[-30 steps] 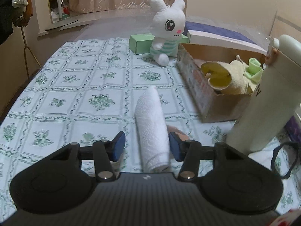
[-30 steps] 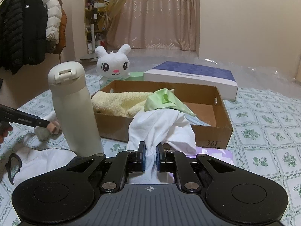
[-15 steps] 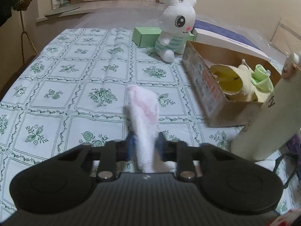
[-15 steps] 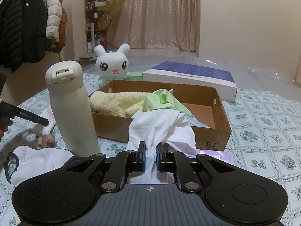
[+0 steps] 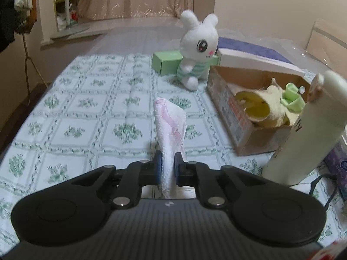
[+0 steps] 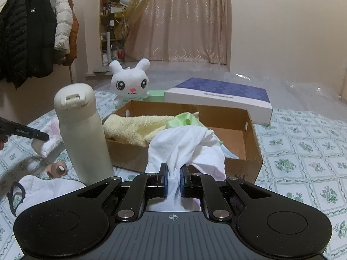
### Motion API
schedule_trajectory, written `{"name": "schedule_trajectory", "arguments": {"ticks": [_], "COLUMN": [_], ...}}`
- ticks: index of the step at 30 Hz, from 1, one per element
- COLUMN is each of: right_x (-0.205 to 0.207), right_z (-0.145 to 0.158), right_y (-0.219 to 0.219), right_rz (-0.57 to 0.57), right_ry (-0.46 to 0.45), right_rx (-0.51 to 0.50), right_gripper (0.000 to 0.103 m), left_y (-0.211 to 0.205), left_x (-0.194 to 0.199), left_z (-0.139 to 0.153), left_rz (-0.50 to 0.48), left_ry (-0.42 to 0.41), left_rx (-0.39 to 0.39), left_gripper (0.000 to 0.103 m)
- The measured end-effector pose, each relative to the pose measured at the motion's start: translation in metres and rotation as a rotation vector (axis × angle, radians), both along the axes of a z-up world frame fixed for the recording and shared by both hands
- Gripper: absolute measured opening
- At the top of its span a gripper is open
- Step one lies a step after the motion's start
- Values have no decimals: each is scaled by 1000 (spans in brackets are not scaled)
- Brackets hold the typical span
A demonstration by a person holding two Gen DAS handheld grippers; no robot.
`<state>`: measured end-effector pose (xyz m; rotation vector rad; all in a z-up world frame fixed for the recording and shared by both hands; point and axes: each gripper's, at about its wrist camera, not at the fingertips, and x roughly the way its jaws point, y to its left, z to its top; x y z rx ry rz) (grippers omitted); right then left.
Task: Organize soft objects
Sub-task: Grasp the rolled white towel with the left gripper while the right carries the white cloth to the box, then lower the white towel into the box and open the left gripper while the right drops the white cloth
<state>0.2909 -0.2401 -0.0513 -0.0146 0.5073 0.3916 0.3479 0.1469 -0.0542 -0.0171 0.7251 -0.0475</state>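
Left gripper (image 5: 167, 165): its jaws have just been closing and now pinch the near end of the rolled white towel (image 5: 170, 127), pads pressing the cloth from both sides.
Towel, where: lifted off the green-patterned tablecloth (image 5: 86, 108), well left of the cardboard box (image 5: 234, 117); the right wrist view shows it beside the cream flask (image 6: 83, 134), clear of the cloth.
Towel, axis: its long axis runs away from the gripper along the fingers, free end up and forward, towards the plush rabbit (image 5: 198, 47). The roll is loosening; a pink-marked corner flares at the tip.
Why gripped at the end: probably so the length hangs free and can be swung over the box wall first.
Right gripper (image 6: 174, 178): jaws clamped on a bunched fold of the white garment (image 6: 186, 145), which drapes over the near wall of the box.
Why held so: seemingly waiting at the box edge, keeping the garment from sliding out.
Box contents: yellow towel (image 6: 134, 127) and green cloth (image 6: 186, 119) already inside.
Left out: a small tan roll (image 6: 58, 167) on the table by the flask.
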Motion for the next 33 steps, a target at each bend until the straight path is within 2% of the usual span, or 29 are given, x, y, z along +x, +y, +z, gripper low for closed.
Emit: {"name": "schedule_trajectory", "arguments": {"ticks": [4,10,17,22,27,30,33], "right_x": [1,13,45,74,97,107,112], "right_z": [5,16,31,40,42,40,36], "right_y": [-2,-10,-21,-29,-37,-43,-49], "right_rz": [9,33,44,37,24,12,4], "right_ry": [-14,-11,-15,-9,8,17,29], "right_rx": [-6,17,20,29,40,40,48], "right_gripper": [10,10,10,10,10,10,10], "left_y": [-1,-9,-33,-59,-87,-96,-98], "left_x": [1,9,48,92,128,147,160], "left_z": [13,33,58,61,53,48,43], "left_rz": [-27,-126,-249,-341,-410,-449,-436], "left_ry": [-32,-105,-159,-131,-94,-55,-29], "left_rx": [-1,-37,-92,-118,-108,-127,-152], "left_gripper": [10,10,10,10,11,17,28]}}
